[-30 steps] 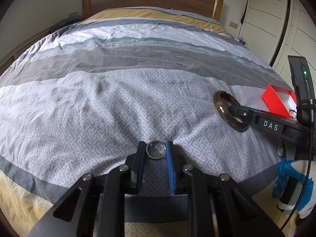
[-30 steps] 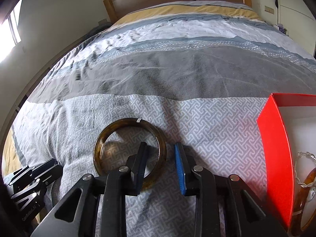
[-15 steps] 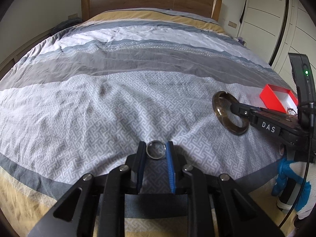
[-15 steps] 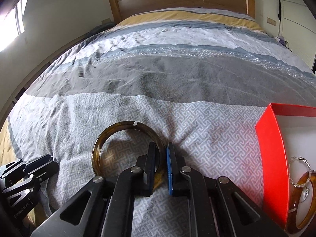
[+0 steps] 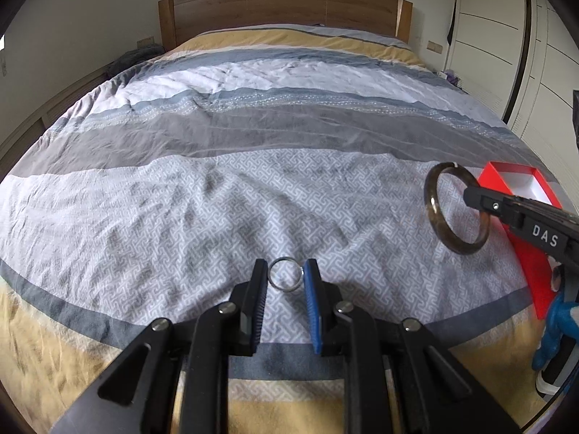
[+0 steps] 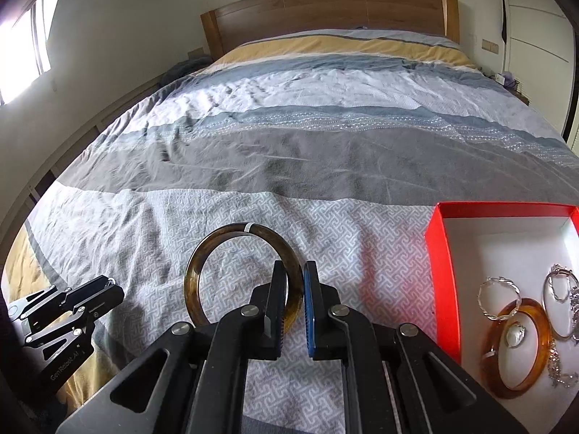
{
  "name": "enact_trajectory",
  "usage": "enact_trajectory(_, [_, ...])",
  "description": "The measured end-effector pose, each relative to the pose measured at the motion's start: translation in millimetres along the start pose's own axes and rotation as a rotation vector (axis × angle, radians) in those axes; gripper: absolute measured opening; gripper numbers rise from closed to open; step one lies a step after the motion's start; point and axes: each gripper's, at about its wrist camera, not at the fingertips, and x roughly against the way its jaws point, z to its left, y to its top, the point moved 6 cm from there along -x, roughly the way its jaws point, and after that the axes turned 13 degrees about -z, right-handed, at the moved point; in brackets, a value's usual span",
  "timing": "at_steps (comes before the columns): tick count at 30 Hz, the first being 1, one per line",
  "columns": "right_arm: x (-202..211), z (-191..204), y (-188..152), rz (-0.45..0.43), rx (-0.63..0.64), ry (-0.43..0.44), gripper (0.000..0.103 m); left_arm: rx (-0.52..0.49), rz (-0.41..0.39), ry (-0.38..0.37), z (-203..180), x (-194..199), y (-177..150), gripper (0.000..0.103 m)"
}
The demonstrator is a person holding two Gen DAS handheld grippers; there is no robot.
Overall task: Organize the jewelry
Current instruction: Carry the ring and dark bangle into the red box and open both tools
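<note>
My left gripper [image 5: 286,277] is shut on a small silver ring [image 5: 285,279], held between its fingertips above the bedspread. My right gripper [image 6: 295,282] is shut on a dark brown bangle [image 6: 202,264] and holds it upright, lifted off the bed; it also shows in the left wrist view [image 5: 439,222]. The red box [image 6: 443,289] with a white inside lies on the bed to the right of the right gripper. It holds an amber bangle [image 6: 542,354], silver hoops [image 6: 499,298] and a chain.
The bed has a grey, white and yellow striped cover [image 5: 253,188] and a wooden headboard [image 5: 282,11]. White wardrobe doors [image 5: 535,54] stand on the right. The left gripper's body [image 6: 61,322] shows at the lower left of the right wrist view.
My right gripper closed on the brown bangle and lifted it off the bed, tilting it upright. My left gripper rose with the ring held in it.
</note>
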Motion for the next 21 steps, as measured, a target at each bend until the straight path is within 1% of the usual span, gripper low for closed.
enact_trajectory(4, [24.0, -3.4, 13.6, -0.035, -0.006, -0.001, 0.009, -0.007, -0.012, 0.012, -5.6, 13.5, 9.5, 0.019])
enact_trajectory(8, [53.7, -20.0, 29.9, -0.076, -0.013, -0.021, 0.009, -0.023, -0.019, -0.031, -34.1, 25.2, 22.6, 0.019])
enact_trajectory(11, [77.1, -45.4, 39.0, -0.100, -0.014, -0.055, 0.009, -0.048, -0.024, -0.089, -68.8, 28.0, 35.3, 0.019])
enact_trajectory(15, [101.0, -95.8, 47.8, -0.116, -0.015, -0.118, 0.009, -0.071, -0.031, -0.188, -128.1, 23.0, 54.8, 0.019])
enact_trajectory(19, [111.0, -153.5, 45.7, -0.102, -0.015, -0.193, 0.009, -0.096, -0.032, -0.280, -191.0, 7.8, 70.6, 0.019])
enact_trajectory(21, [111.3, -180.5, 40.2, -0.089, -0.018, -0.227, 0.009, -0.100, -0.022, -0.313, -218.6, -4.1, 74.2, 0.019])
